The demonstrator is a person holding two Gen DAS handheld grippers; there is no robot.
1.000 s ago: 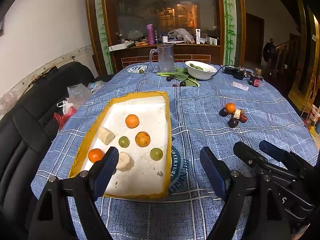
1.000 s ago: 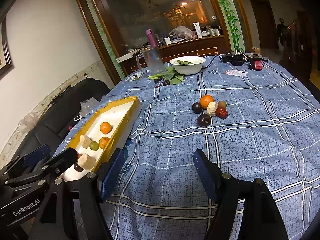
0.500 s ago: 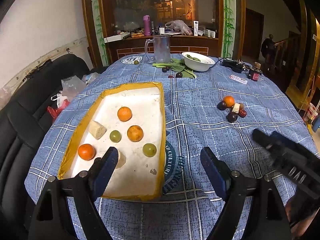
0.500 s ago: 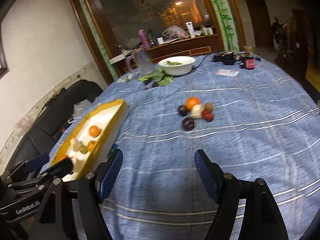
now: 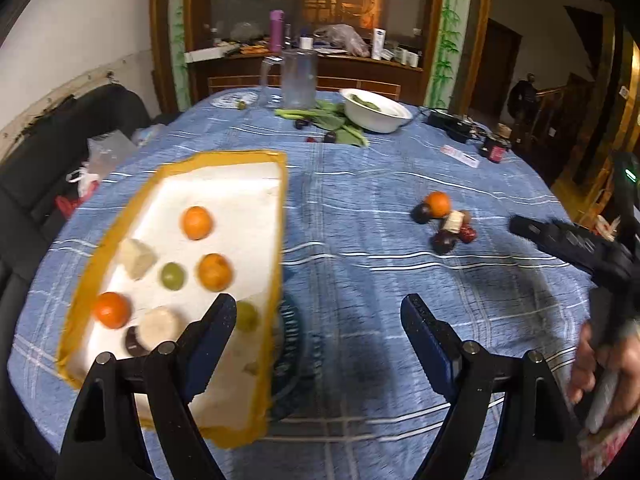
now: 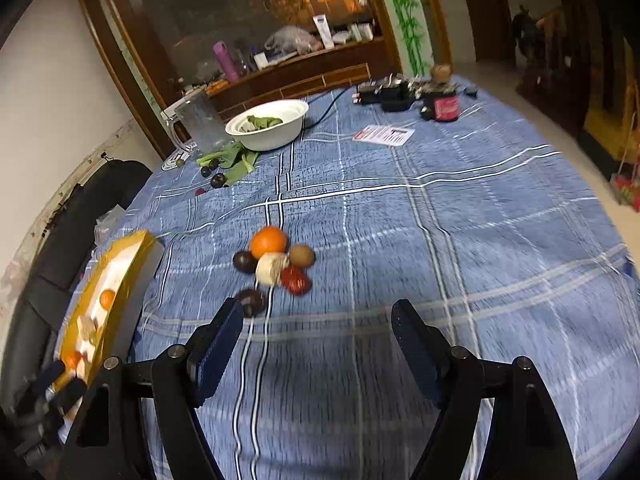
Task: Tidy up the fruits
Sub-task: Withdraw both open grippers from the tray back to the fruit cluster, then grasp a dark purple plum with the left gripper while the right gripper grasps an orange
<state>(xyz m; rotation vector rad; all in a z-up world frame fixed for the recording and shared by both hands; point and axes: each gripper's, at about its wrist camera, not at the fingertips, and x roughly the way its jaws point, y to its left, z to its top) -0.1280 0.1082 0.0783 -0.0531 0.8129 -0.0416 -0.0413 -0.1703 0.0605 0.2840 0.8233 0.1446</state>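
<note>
On the left, the yellow-rimmed tray [image 5: 276,216] already holds several oranges, green fruits and pale pieces. The left gripper [image 5: 316,320] hovers beside it, jaws apart and empty. A small fruit pile [image 6: 276,264] remains loose on the surface [image 6: 440,240]; the right gripper [image 6: 318,328] nears it, jaws apart, nothing between them.

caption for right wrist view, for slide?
Open right gripper nears loose fruit pile on blue tablecloth; tray at left.
</note>
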